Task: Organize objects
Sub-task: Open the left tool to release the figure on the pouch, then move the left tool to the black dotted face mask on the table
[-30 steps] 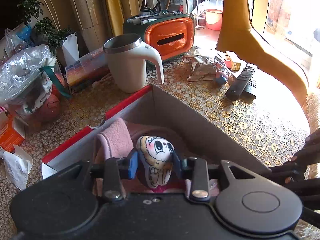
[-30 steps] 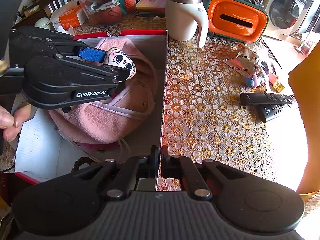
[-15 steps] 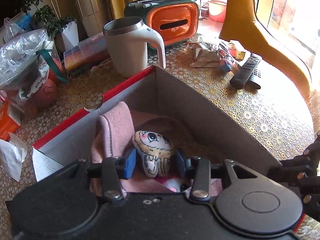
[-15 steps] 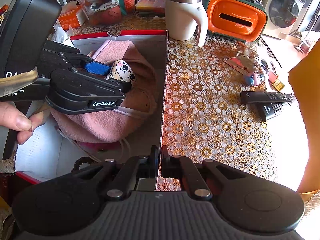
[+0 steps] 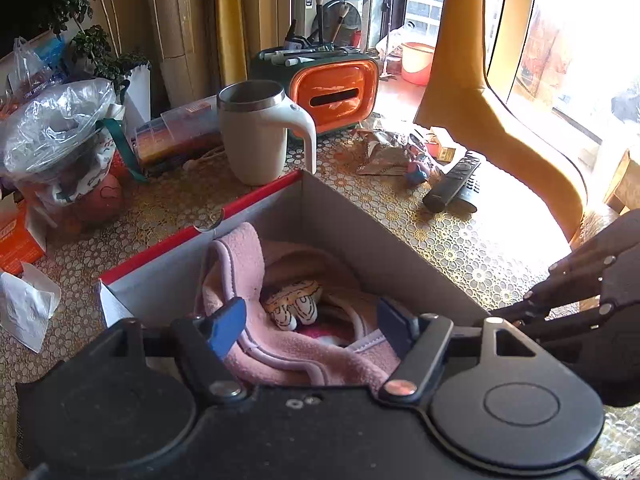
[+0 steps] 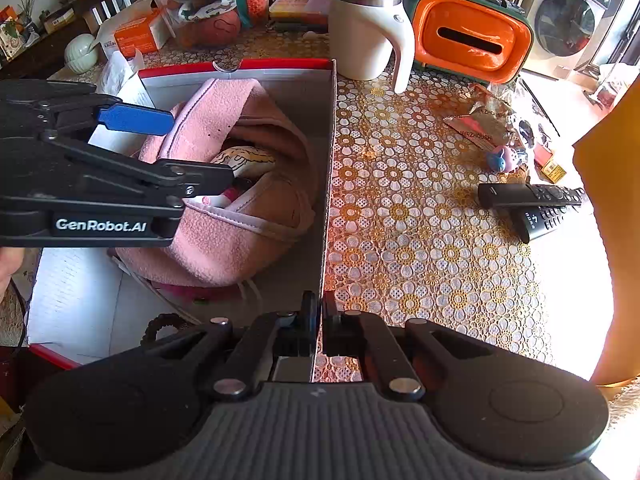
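A small plush doll (image 5: 294, 306) with a drawn face lies face down in the hollow of a pink fleece bag (image 5: 236, 264), inside a grey cardboard box (image 5: 380, 248) with a red rim. My left gripper (image 5: 310, 326) hovers just above the bag. Its jaws are opening, the blue pads (image 5: 226, 330) stand wide apart, and nothing touches them. In the right wrist view the left gripper (image 6: 192, 148) comes in from the left over the doll (image 6: 244, 158). My right gripper (image 6: 318, 312) is shut on the box's right wall (image 6: 326, 184) at its near end.
On the floral tablecloth stand a cream mug (image 5: 256, 136), an orange tissue holder (image 5: 336, 88), a snack wrapper (image 5: 384, 152) and two black remotes (image 5: 452, 186). A clear plastic bag (image 5: 56, 128) and an orange carton (image 5: 16, 240) sit left of the box.
The left jaws widened and let go of the doll, which dropped face down into the pink bag. The left gripper pulled back and up. The right gripper stayed put on the wall.
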Demonstrator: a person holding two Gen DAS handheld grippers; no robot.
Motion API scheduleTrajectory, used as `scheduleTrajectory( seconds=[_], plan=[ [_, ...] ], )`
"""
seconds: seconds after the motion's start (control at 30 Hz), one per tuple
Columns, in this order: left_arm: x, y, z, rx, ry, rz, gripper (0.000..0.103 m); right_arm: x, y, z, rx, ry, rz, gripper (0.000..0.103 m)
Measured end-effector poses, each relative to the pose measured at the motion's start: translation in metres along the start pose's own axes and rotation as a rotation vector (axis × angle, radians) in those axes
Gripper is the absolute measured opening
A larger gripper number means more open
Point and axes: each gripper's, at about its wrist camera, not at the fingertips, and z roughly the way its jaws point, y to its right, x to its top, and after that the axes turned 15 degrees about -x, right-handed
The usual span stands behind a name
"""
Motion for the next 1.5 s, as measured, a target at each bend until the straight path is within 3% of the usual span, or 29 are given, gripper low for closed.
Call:
scheduleTrajectory(
  seconds=[0.43, 0.87, 0.97, 1.1, 1.5],
  plan=[
    [-0.035, -0.011, -0.076, 0.08, 0.093, -0.027, 0.087, 0.0, 0.0, 0.0, -0.003, -0.003, 0.0, 0.002],
    [-0.079, -0.092, -0.15, 0.238, 0.178, -0.209, 0.102, 0.0, -0.001, 0.001, 0.001, -0.015, 0.003, 0.002],
    [-0.09, -0.114, -0.156, 0.318, 0.166, -0.241, 0.102, 0.001, -0.002, 0.001, 0.0, -0.019, 0.002, 0.002],
    [-0.106, -0.141, -0.158, 0.364, 0.15, -0.282, 0.102, 0.002, -0.003, 0.001, -0.008, -0.021, -0.006, 0.002],
    [-0.14, -0.192, -0.12, 0.378, 0.1, -0.322, 0.102, 0.004, -0.01, 0.001, -0.042, -0.029, -0.025, 0.002]
  ],
)
